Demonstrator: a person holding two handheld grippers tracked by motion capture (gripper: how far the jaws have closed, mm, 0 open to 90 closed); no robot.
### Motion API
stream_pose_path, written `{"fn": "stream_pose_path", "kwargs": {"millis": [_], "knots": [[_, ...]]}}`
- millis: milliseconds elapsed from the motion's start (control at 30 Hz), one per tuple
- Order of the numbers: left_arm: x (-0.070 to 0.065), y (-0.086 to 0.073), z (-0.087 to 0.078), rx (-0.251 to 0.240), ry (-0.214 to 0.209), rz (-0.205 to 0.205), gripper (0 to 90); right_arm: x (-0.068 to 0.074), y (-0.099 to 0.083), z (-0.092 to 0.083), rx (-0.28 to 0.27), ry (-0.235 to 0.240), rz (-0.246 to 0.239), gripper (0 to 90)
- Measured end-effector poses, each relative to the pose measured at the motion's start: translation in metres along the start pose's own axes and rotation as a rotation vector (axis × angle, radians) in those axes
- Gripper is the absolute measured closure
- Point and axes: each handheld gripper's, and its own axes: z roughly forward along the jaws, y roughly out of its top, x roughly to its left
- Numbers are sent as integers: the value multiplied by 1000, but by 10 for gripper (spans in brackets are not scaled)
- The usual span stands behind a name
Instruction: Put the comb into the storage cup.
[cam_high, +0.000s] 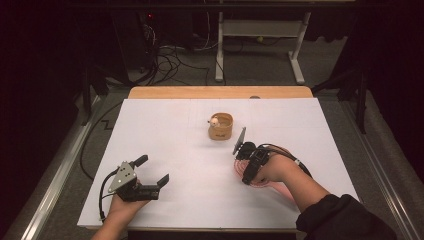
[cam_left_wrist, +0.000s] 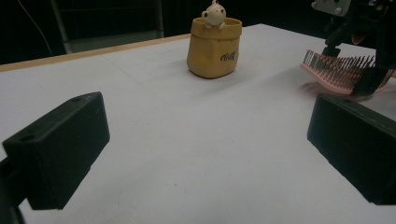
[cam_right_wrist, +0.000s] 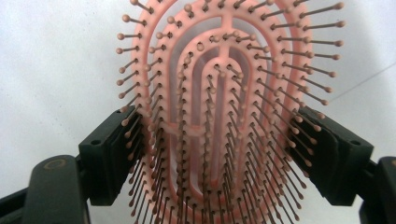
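A pink paddle hairbrush (cam_right_wrist: 219, 84) lies bristles-up in the right gripper view, its head between the two black jaws. My right gripper (cam_right_wrist: 217, 149) is shut on the head's sides. In the high view the right gripper (cam_high: 248, 172) points down over the hairbrush (cam_high: 274, 186) at the table's right. From the left gripper view the hairbrush (cam_left_wrist: 336, 72) hangs tilted just above the sheet. A yellow pouch (cam_high: 221, 127) (cam_left_wrist: 215, 46) with a small cream figure (cam_left_wrist: 214, 14) on its rim stands mid-table. My left gripper (cam_high: 152, 169) (cam_left_wrist: 205, 140) rests open at front left, nothing between its jaws.
A white sheet (cam_high: 175, 125) covers the table, with a wooden edge (cam_high: 220, 92) showing along the far side. Beyond it stand a white desk frame (cam_high: 260, 30) and loose cables (cam_high: 170, 60) on the floor. Bare sheet lies between the two grippers.
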Motion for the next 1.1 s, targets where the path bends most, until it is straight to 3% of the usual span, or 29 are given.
{"fn": "stream_pose_path", "kwargs": {"millis": [567, 700, 1100], "knots": [[0, 0, 2, 9, -5, 1, 0, 0, -10, -25, -81, -18, 20, 205], [-1, 0, 2, 1, -7, -1, 0, -3, -17, -36, -150, -24, 35, 205], [0, 0, 1, 2, -5, -16, 0, -5, -27, -46, -243, -48, 54, 205]]}}
